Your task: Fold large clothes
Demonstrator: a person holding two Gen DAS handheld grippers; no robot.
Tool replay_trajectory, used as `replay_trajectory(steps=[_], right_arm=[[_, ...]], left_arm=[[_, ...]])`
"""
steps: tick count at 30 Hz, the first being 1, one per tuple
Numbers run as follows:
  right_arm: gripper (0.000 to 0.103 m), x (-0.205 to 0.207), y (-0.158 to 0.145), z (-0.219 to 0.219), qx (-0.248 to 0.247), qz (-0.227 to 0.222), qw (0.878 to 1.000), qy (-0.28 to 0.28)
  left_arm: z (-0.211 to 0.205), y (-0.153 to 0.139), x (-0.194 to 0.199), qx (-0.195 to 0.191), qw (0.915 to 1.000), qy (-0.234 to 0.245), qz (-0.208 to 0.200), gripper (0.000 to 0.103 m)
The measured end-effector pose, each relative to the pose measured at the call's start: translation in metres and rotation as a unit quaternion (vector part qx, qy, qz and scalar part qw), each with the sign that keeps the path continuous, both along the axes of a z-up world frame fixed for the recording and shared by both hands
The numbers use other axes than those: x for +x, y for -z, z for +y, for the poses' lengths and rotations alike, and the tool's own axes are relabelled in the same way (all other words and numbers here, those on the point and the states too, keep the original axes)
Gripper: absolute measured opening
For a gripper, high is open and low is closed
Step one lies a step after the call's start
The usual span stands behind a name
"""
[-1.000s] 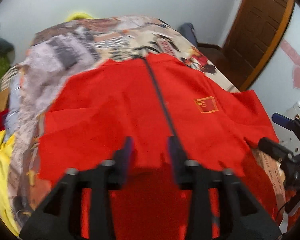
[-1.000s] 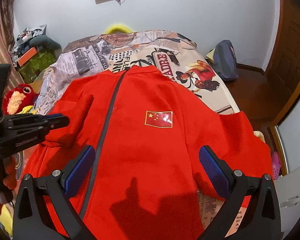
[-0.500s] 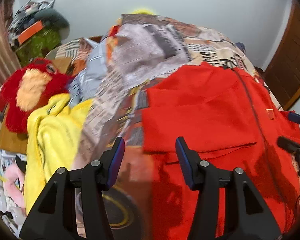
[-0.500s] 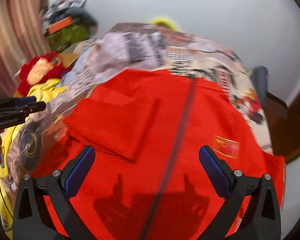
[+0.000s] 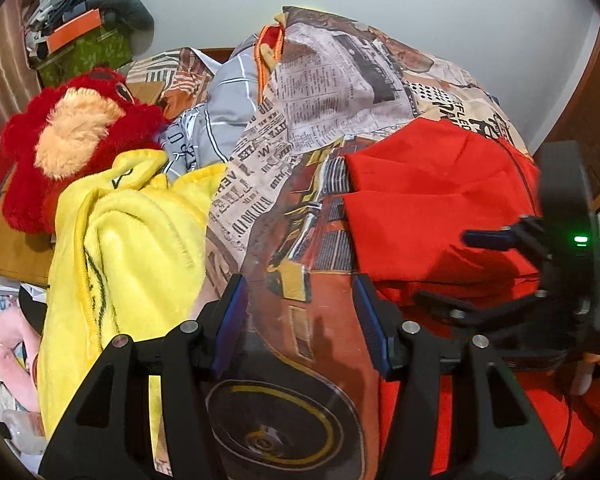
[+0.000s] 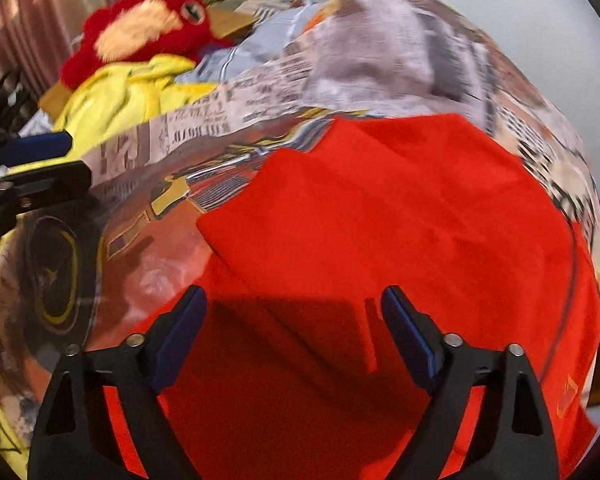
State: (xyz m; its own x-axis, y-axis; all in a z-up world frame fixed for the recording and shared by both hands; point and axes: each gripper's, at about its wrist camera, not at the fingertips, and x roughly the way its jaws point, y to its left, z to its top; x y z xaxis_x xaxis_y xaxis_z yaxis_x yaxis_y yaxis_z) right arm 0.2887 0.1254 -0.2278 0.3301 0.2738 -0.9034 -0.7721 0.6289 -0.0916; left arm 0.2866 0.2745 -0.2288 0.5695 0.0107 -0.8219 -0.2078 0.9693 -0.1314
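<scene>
Both claws spread and empty over the half-folded red jacket

Nearest, the left claw [image 5: 300, 316] hangs with jaws apart over bare bedspread [image 5: 300, 240], just off the jacket's [image 5: 432, 208] left edge; the right claw [image 6: 294, 332] is also spread, holding nothing, low over the jacket's near red cloth. The jacket lies flat on the bed with its left sleeve [image 6: 312, 216] folded in over the body, the zip [image 6: 572, 264] running up the far right side. Likely risks: a pinch at the hem may take only the top layer, or catch the bedspread with it, so the lift drags the sleeve fold open. Further off, the yellow blanket [image 5: 132, 240] and red plush [image 5: 72, 144] crowd the left side; a wide swing by the left claw could snag them
</scene>
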Motion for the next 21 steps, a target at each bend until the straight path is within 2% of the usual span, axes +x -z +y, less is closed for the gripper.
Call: replay_trajectory(steps=[4,6,7,9,11,14,17,21], right_arm=[[0.061,0.007,0.017,0.02,-0.026,0.014,1.0,-0.008],[0.043,0.011,0.02,0.023,-0.031,0.012,0.999,-0.004],[0.04,0.013,0.019,0.022,-0.023,0.014,1.0,0.0],[0.022,0.016,0.015,0.019,-0.008,0.016,1.0,0.008],[0.011,0.021,0.009,0.014,0.01,0.019,0.999,0.025],[0.009,0.028,-0.005,0.004,0.048,0.016,0.997,0.054],[0.008,0.032,-0.024,-0.013,0.076,0.003,0.993,0.086],[0.007,0.04,-0.05,-0.036,0.11,-0.008,0.987,0.117]], left_arm=[[0.003,0.007,0.002,0.0,1.0,0.008,0.001,0.054],[0.003,0.011,0.003,0.0,0.9999,0.016,0.004,0.054],[0.002,0.013,0.004,0.0,0.9998,0.02,0.006,0.054],[-0.001,0.02,0.006,-0.001,0.9994,0.031,0.014,0.054],[-0.004,0.025,0.008,-0.004,0.999,0.04,0.02,0.054],[-0.013,0.033,0.012,-0.011,0.9977,0.06,0.03,0.054],[-0.025,0.039,0.016,-0.017,0.9957,0.081,0.04,0.063],[-0.045,0.045,0.022,-0.021,0.9923,0.111,0.05,0.067]])
